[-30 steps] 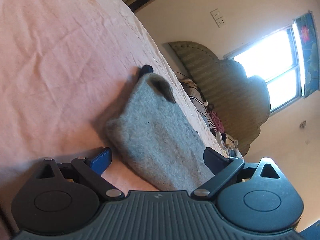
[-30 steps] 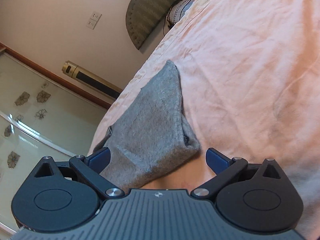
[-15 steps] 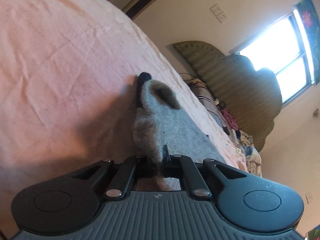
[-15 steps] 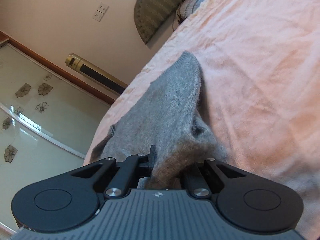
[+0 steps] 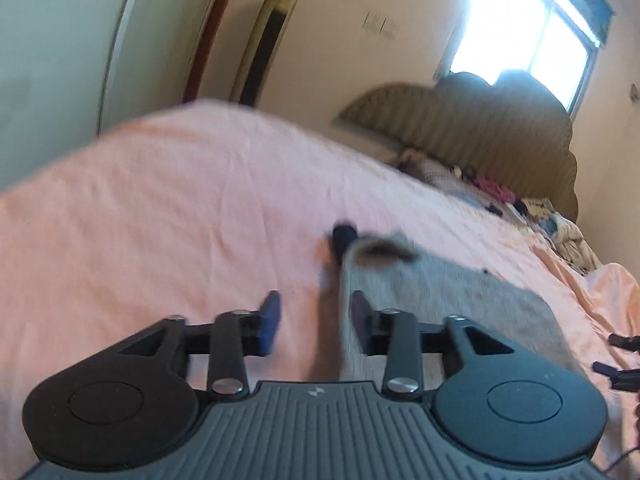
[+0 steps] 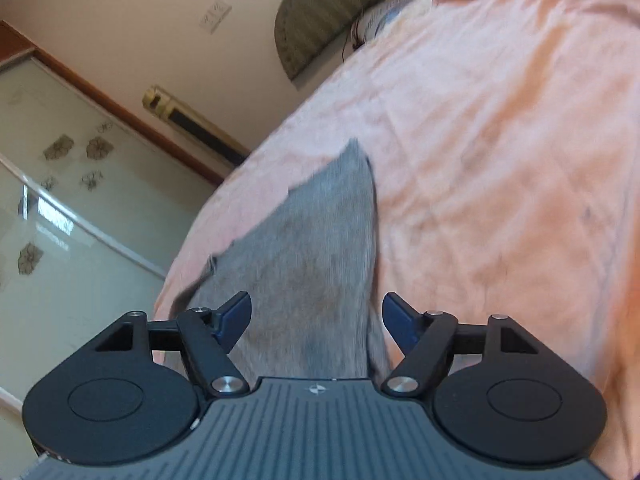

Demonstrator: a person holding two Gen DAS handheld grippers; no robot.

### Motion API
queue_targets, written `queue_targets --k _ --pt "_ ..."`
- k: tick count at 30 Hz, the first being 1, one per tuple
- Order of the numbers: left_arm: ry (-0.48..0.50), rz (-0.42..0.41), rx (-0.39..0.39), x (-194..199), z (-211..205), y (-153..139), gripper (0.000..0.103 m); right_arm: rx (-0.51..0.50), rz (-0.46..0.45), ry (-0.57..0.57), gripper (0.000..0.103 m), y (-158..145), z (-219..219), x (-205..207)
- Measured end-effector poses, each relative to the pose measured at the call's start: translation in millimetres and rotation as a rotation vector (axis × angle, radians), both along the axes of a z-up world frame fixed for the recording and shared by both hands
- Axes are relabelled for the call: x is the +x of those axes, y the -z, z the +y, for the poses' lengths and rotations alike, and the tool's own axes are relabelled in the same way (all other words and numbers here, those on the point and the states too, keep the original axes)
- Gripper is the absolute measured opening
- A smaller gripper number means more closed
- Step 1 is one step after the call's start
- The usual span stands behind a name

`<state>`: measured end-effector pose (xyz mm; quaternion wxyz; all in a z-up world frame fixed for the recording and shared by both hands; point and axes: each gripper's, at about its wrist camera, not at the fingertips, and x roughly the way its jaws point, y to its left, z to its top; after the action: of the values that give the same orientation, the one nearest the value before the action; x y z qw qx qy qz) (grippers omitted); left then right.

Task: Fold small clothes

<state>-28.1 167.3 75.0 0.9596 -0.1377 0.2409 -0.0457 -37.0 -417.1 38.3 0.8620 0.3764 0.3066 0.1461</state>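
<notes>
A small grey knitted garment lies folded on the pink bed sheet. In the left wrist view my left gripper is open, its right finger against the garment's near edge. A dark small thing lies at the garment's far end. In the right wrist view my right gripper is open with the grey garment lying between and beyond its fingers, not gripped. The other gripper's tips show at the right edge of the left view.
A padded headboard and a heap of clothes stand at the bed's far end under a bright window. A glass sliding door and wall sockets are beside the bed.
Both grippers were shut on the grey garment half a second ago; both have opened and let it go. The garment now lies flatter on the sheet. The left view has swung upward.
</notes>
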Motion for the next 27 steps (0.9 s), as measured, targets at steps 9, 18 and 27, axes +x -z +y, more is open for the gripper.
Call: queue_targets --k 9,18,27 --pt "0.358 -0.056 0.678 137 -153 28 0.063 -0.307 -0.006 -0.039 0.074 -8 36 148" --pt "0.129 0.192 0.354 208 -95 45 0.006 -0.493 0.033 -0.1 0.013 21 69 189" --pt "-0.017 -0.03 0.362 145 -83 14 0.08 -0.451 -0.109 -0.005 0.074 -12 71 143"
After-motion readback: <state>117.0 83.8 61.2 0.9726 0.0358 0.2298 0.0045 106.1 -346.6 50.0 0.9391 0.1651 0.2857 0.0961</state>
